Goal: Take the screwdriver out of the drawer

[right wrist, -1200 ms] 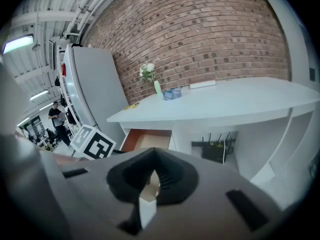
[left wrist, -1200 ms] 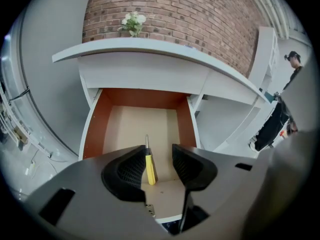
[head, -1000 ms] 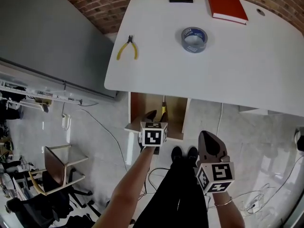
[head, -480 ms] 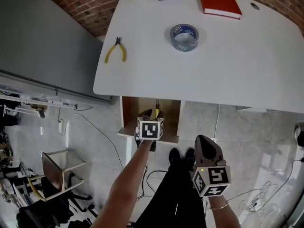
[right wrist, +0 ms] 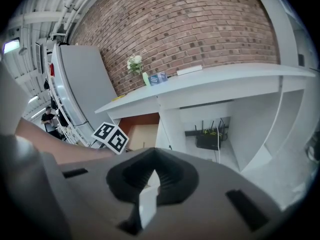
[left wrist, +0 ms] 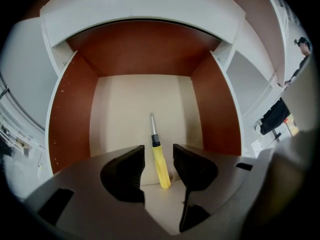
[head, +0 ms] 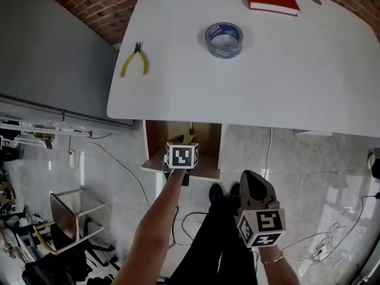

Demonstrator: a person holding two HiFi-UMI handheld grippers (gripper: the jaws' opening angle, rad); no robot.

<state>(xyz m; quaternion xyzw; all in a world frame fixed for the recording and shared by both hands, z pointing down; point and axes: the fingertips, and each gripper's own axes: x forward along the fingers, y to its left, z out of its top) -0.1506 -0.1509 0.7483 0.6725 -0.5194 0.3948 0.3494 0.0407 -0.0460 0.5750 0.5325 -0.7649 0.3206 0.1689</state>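
Yellow screwdriver [left wrist: 160, 160]: one, between parted left gripper [left wrist: 159, 152] jaws (in drawer [left wrist: 122, 106]); right gripper [right wrist: 153, 176] closed

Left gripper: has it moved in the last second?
Yes. The left gripper has advanced over the drawer's front edge, toward the table and the screwdriver.

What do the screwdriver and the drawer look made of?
Screwdriver: handle looks like smooth yellow plastic, with a black collar and a thin grey shaft, probably metal by its pale sheen. Drawer: likely laminated board, with matte reddish-brown walls and a pale beige floor.
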